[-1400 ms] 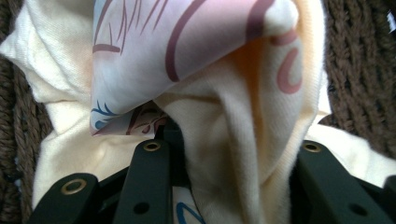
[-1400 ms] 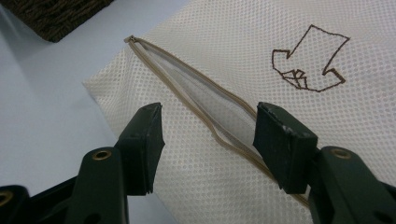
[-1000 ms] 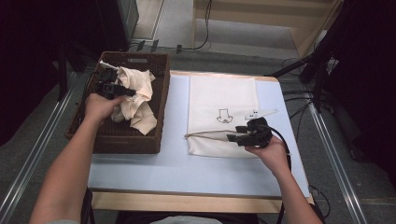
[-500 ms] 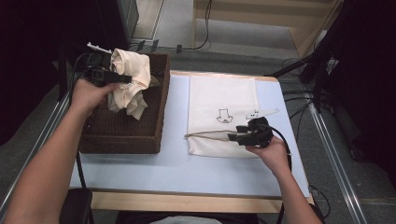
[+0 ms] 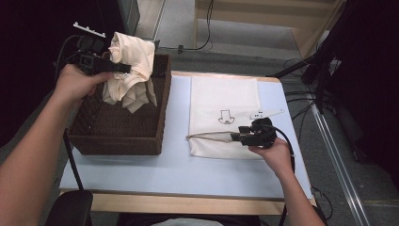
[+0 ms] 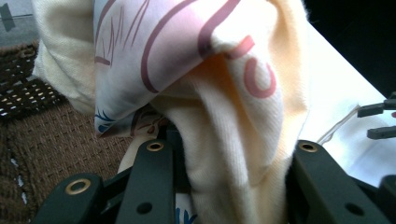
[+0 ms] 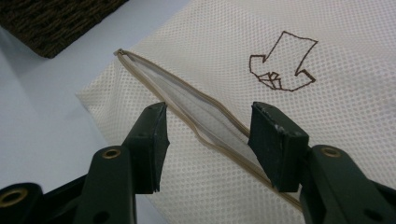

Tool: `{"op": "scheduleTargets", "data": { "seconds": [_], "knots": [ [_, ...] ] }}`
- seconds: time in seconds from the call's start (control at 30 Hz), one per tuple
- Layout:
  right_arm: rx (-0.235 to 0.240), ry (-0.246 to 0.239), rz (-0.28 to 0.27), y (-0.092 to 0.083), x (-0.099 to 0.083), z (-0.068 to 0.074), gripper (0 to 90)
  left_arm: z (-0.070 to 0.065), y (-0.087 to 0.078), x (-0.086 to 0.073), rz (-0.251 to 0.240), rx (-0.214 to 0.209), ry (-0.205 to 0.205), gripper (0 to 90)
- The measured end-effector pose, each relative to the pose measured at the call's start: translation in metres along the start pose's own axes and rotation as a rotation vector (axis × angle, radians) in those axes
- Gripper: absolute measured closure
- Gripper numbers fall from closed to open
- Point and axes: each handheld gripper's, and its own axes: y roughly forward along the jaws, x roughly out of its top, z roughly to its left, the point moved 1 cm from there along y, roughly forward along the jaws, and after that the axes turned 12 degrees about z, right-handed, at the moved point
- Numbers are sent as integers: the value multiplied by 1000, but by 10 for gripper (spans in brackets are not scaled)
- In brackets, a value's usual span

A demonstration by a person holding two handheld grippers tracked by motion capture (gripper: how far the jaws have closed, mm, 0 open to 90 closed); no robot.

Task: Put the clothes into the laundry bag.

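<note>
Between the left gripper's [image 5: 126, 68] jaws a garment [image 5: 129, 70] is hanging, clamped, above the basket [image 5: 117, 136] — the right gripper's [image 7: 208, 135] jaws, just closing, are straddling the bag's [image 5: 225, 99] unzipped mouth [image 7: 196, 114] without pinching — next, probably, spreading it for stuffing.

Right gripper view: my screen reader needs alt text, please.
Two black jaws of the right gripper stand open astride the gaping zipper opening of a cream mesh laundry bag lying on a pale blue table; a wicker basket sits beyond.

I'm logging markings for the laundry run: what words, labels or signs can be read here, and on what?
No readable words.
Mesh laundry bag: a brown outline drawing, arrow-like, no letters.
Cream garment in the left hand-held gripper: pink printed strokes, one curved like "C"; too partial to read.
</note>
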Motion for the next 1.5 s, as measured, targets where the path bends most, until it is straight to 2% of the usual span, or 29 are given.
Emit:
{"op": "scheduleTargets", "data": {
  "seconds": [0.07,0.2,0.4,0.57,0.67,0.73,0.9,1.1,1.23,1.5],
  "knots": [
    [-6,11,0,-1,0,-1,470,-5,-5,2,0,-5,14,661],
    [-2,16,-11,-2,0,-3,473,-21,-15,7,-4,11,85,660],
    [-6,8,-27,-5,-2,-6,486,-39,-25,15,2,-46,143,659],
    [-11,16,-28,-6,-3,-8,487,-59,-30,23,0,-99,196,659],
    [-13,20,-26,-6,-3,-9,487,-74,-31,27,1,-124,232,658],
    [-19,24,-22,-6,-4,-10,487,-84,-30,29,4,-124,263,657],
    [-25,25,-23,-8,-5,-12,487,-101,-27,31,2,-162,321,656],
    [-36,24,-25,-11,-8,-17,487,-119,-23,29,3,-215,340,655],
    [-42,27,-27,-11,-8,-19,487,-133,-16,23,11,-233,378,653],
    [-50,31,-26,-11,-9,-20,486,-147,0,8,38,-305,405,651]
  ]
}}
